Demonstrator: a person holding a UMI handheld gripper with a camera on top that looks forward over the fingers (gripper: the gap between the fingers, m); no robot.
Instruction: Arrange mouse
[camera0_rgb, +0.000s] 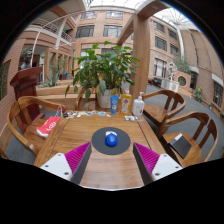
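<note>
While our gripper (111, 160) hangs above the near edge of the wooden table (75, 135), its fingers spread wide and holding nothing, we see the blue mouse (111, 139) straight ahead, just beyond the fingertips. It sits on a round dark mouse mat (98, 146), midway between the table's side edges. We cannot tell its long axis. Bottles (138, 105) stand at the far edge.

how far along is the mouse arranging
Looks done or nearly so: the blue mouse already sits centred on the round dark mouse pad on the wooden table. In hand: nothing; the gripper is open, with the mouse just ahead of its fingers. Left: at most straightening it.
</note>
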